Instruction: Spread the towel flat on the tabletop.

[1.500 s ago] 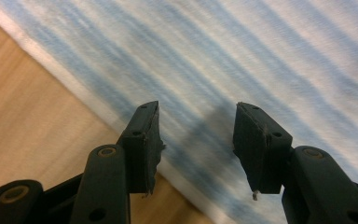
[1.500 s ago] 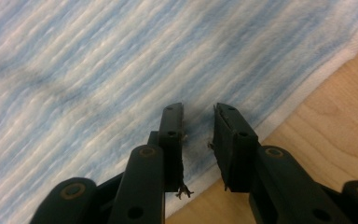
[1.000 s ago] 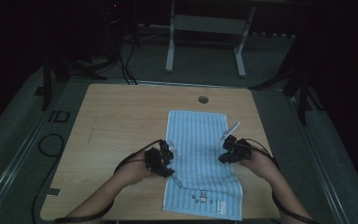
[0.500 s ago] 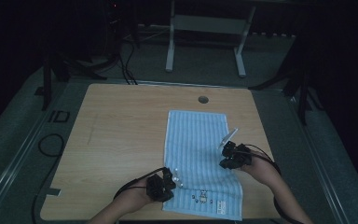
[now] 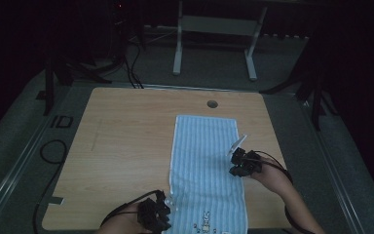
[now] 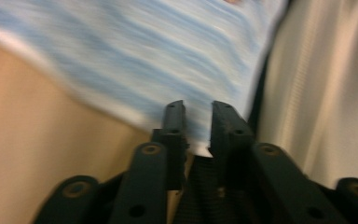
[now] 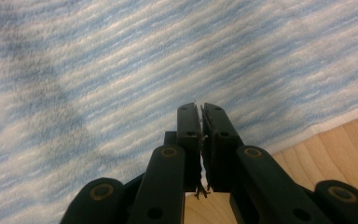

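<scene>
Each hand carries a compact black two-jaw gripper built from chunky plastic-looking links. The left gripper (image 5: pixel 157 218) shows in its own view two flat, squared black jaws set on broad arms, each arm pinned by round dull-bronze rivets with small dark holes beside them. The right gripper (image 5: pixel 243 163) has the same paired jaws, rounded link arms and brass-coloured pivot rings; a few frayed dark threads hang in the slit between its jaws. A thin black cable (image 5: pixel 272 160) loops out from each gripper's body. Both forearms are bare, with no sleeves showing.
</scene>
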